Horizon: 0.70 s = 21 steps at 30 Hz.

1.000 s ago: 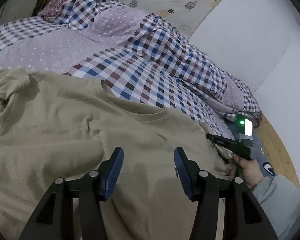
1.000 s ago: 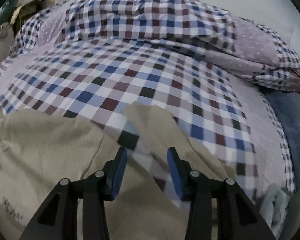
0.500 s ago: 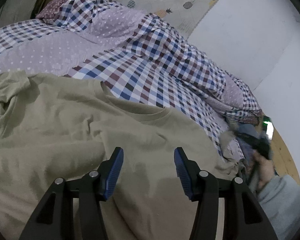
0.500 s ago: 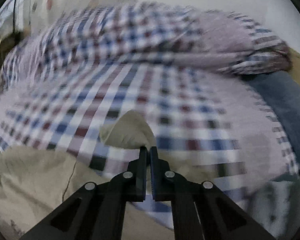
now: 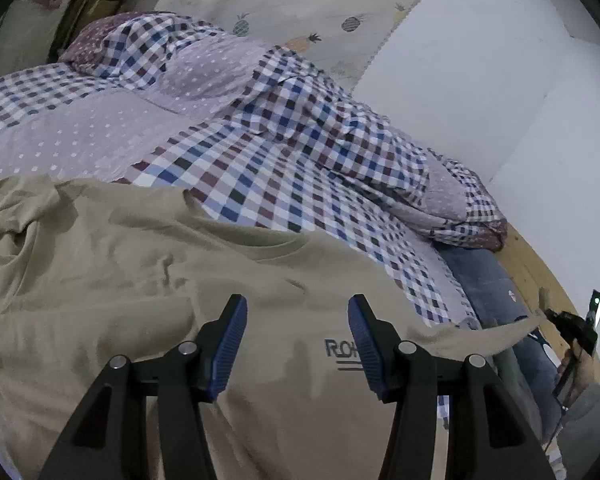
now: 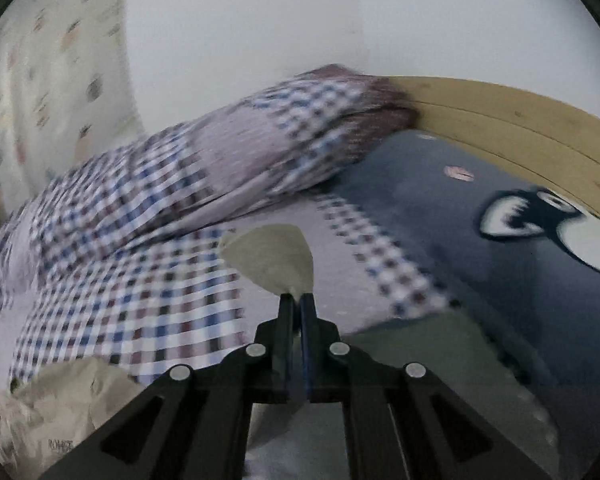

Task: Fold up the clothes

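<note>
A khaki T-shirt (image 5: 140, 280) with a dark logo lies rumpled on the bed and fills the lower left wrist view. My left gripper (image 5: 296, 304) hovers just over the shirt's chest, open, with nothing between its blue pads. At the far right of that view my right gripper (image 5: 556, 316) pulls a sleeve out taut to the side. In the right wrist view the right gripper (image 6: 296, 298) is shut on the sleeve's end, and a khaki flap (image 6: 272, 256) sticks out past the fingertips. The shirt's body (image 6: 60, 408) shows at lower left.
A checked and dotted quilt (image 5: 280, 168) covers the bed and bunches up toward the white wall (image 5: 480, 60). A dark blue blanket with a cartoon print (image 6: 460, 220) lies along the wooden bed frame (image 6: 520, 120). A person's grey sleeve (image 5: 592, 404) shows behind the right gripper.
The right gripper closed on the sleeve's end and swung it out to the right and upward, stretching the shirt. The logo now shows. The left gripper rose a little, still open.
</note>
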Motion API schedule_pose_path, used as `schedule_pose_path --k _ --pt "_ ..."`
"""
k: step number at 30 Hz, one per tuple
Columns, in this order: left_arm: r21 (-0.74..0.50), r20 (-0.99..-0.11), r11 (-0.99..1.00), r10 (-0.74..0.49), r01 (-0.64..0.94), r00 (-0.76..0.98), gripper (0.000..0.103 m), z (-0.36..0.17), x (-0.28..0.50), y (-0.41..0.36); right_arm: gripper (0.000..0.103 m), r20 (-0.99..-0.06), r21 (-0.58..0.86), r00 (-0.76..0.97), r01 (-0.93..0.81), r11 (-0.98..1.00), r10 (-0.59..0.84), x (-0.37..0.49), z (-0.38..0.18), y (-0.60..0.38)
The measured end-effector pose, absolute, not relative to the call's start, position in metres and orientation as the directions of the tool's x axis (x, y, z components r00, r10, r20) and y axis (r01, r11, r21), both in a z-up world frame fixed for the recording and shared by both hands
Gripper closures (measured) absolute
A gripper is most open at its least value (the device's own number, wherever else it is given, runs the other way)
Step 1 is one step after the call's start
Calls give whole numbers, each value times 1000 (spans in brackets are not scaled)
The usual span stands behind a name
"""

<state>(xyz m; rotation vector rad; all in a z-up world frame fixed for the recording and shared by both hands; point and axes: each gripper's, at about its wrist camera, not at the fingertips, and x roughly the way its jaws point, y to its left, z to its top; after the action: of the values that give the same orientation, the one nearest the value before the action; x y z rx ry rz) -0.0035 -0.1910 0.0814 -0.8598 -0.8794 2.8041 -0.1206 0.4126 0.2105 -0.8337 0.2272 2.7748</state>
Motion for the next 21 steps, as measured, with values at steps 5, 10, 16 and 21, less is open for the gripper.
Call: schedule_pose_path --k 5,10,16,21 --pt "-546 -479 -835 243 69 -844 46 87 -4 -182 102 -553 131 -803 -346 -929 221 -79 228 470" --pt "-552 -478 -833 266 50 -837 46 88 -8 -168 101 -599 190 -774 -386 -903 205 -47 211 506" --pt "-504 -494 -864 284 4 -822 46 90 -13 -143 97 -751 222 -621 -558 -800 225 -18 140 562" --pt "-499 -503 -866 300 -11 -810 46 89 -17 -135 82 -768 280 -595 -644 -712 236 14 115 589"
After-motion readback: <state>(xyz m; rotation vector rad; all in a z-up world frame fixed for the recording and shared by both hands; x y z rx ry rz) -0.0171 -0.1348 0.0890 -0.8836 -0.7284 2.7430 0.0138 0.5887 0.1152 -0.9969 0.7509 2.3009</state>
